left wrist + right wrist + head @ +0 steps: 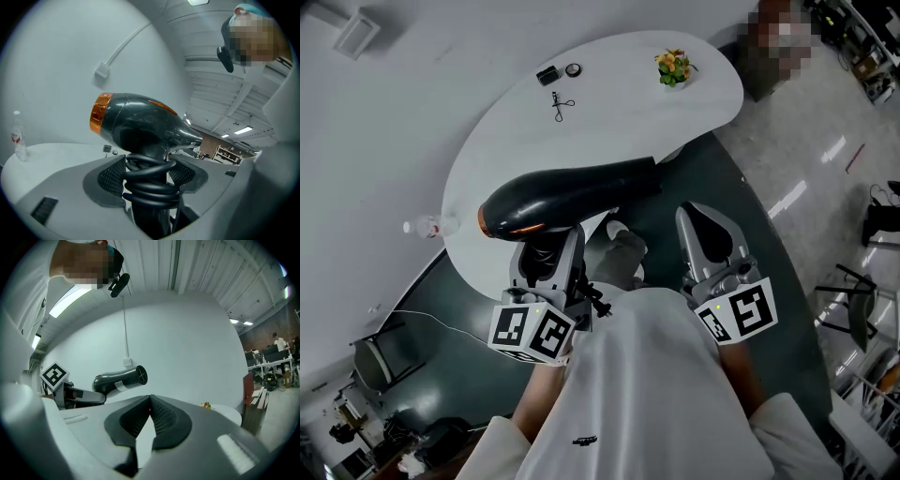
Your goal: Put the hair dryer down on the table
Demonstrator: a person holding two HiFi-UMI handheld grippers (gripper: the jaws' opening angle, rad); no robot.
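A black hair dryer [567, 195] with an orange rear band is held above the white oval table [516, 141], its barrel lying level and pointing right. My left gripper [546, 246] is shut on its handle, where the black cord [150, 180] is coiled. In the left gripper view the dryer [140, 129] stands upright between the pads. My right gripper [712, 234] hangs beside it to the right with its jaws shut and nothing between them. The right gripper view has the dryer [119, 379] off to its left and the gripper [150, 401] shut.
On the table's far part lie a small black box [547, 75], a round lid [573, 69], a small scissor-like tool [560, 106] and a little flower pot [674, 67]. A plastic bottle [431, 226] stands at the table's left edge. Dark floor lies below.
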